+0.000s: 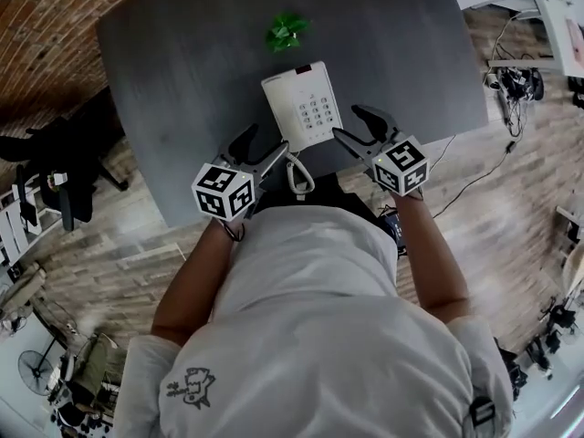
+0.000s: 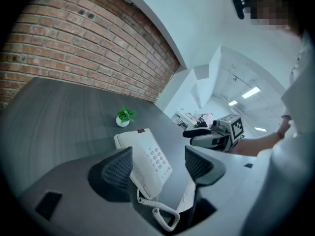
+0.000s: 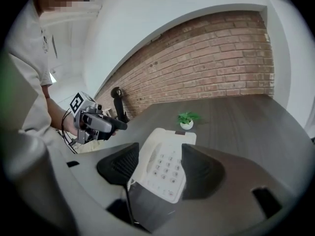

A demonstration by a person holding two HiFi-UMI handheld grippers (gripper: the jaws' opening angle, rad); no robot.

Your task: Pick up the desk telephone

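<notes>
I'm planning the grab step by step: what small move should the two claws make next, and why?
Probably ease both forward and down beside the telephone until its sides sit between them. The left claw and right claw are open and gripping nothing, flanking its near end, and it lies flat on the table, untouched.

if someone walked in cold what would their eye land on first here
The white desk telephone stands out most, near the front edge of the dark grey table, its coiled cord looping over that edge. The left gripper and right gripper flank its near end, jaws open. Behind it sits a small green plant.
</notes>
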